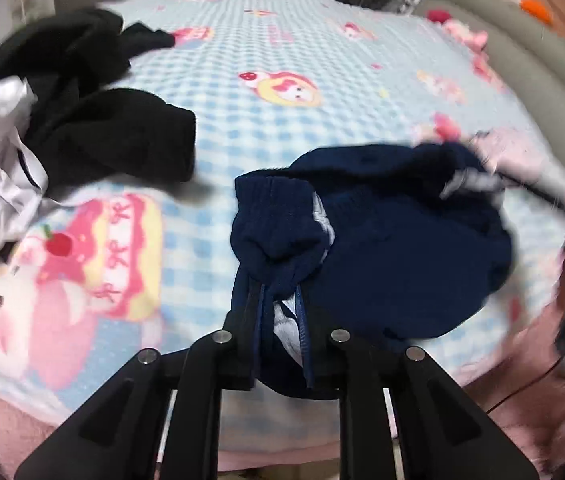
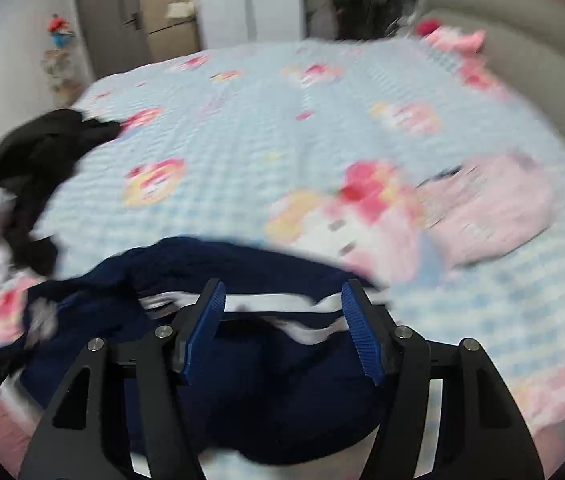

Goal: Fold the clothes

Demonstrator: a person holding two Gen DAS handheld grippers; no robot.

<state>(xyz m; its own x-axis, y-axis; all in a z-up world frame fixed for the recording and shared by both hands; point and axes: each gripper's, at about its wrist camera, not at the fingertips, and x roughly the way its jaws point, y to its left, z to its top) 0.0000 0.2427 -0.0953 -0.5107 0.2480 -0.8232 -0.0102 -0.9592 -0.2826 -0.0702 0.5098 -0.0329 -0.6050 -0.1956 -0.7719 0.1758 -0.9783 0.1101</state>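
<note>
My left gripper (image 1: 280, 320) has its jaws clamped on the navy garment (image 1: 382, 248) at the bed's (image 1: 242, 120) near edge; right gripper (image 2: 282, 332) jaws wide apart over it, gripping nothing.

Black angular linkage arms with round silver screws on both grippers; ribbed blue pads (image 2: 362, 336) lining the right jaws.

Sweater (image 1: 382, 248) on bed (image 1: 282, 120); clothes pile (image 1: 62, 120) left.
</note>
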